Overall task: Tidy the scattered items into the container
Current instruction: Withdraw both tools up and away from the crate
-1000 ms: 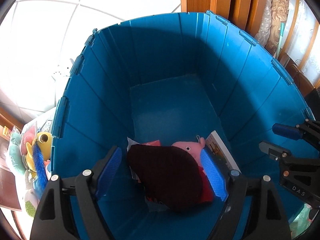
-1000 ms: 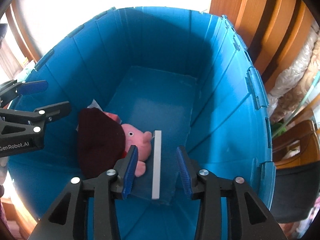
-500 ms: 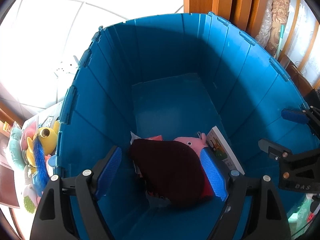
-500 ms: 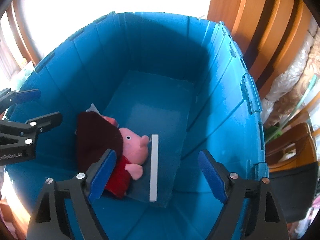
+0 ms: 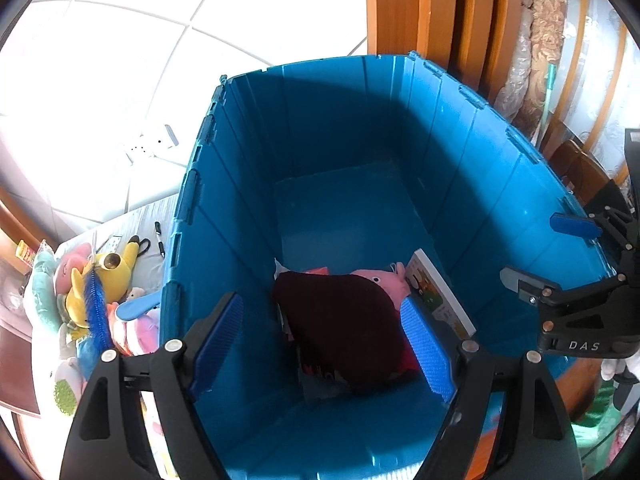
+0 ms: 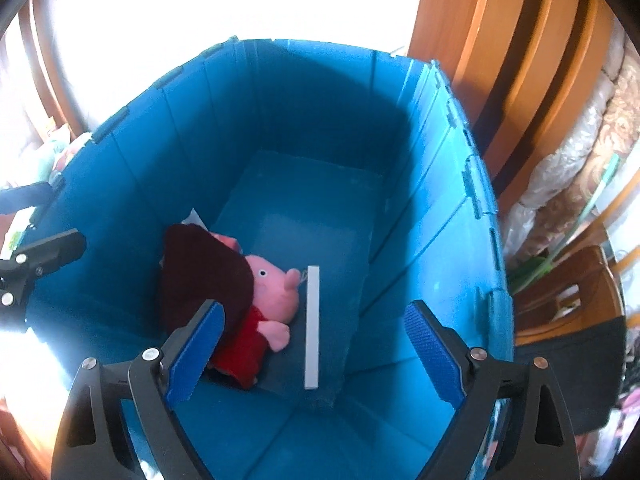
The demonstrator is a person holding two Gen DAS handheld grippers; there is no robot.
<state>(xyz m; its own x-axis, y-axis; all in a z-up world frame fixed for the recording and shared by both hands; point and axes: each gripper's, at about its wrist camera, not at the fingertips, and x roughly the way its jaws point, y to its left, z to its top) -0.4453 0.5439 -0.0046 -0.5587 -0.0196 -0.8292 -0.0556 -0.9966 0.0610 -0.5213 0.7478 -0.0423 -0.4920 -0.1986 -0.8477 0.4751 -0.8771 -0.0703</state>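
Tiled floor (image 5: 120,40), deep blue container (image 5: 460,152), pink pig plush (image 6: 272,292)

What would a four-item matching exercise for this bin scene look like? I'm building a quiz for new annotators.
Things:
1. pink pig plush
2. picture book
3. yellow plush
4. right gripper

States:
A. lies outside the blue bin, in the pile of toys beside its left wall
B. open and empty above the bin
C. stands on edge, leaning toward the bin's right wall
D. lies on the bin floor, partly under a dark maroon cloth

Pairs: 1-D, 2-C, 3-A, 4-B
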